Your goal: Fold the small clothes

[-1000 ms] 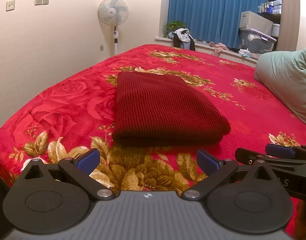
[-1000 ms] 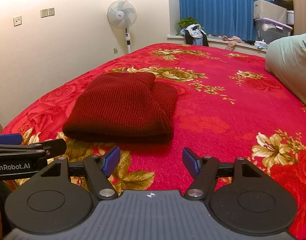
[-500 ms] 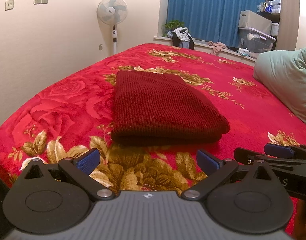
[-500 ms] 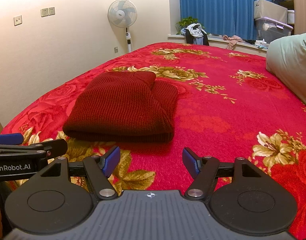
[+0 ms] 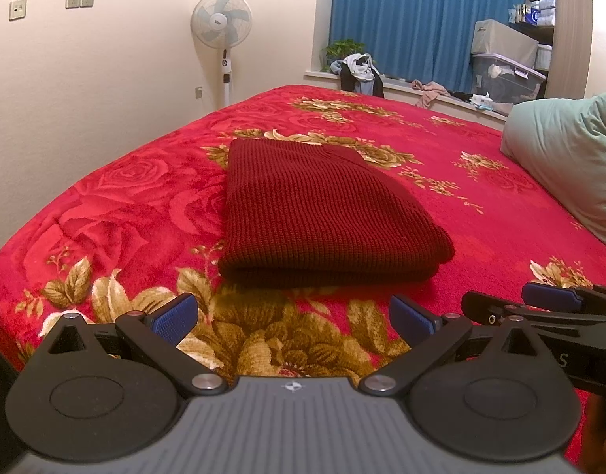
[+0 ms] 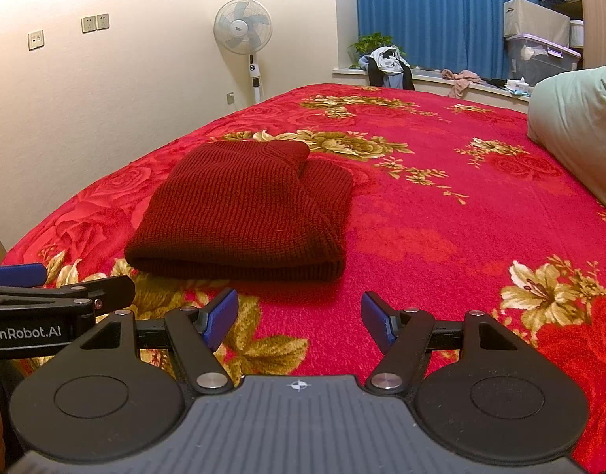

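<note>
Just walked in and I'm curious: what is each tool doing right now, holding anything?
Left tool: open, holding nothing, short of the folded red knit.
Right tool: open, holding nothing.

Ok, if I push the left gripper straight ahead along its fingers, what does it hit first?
Probably the red floral blanket just short of the folded maroon knit. The left gripper stands open and tilts down; a shallower path would meet the knit's near folded edge. Depth is unclear.
</note>
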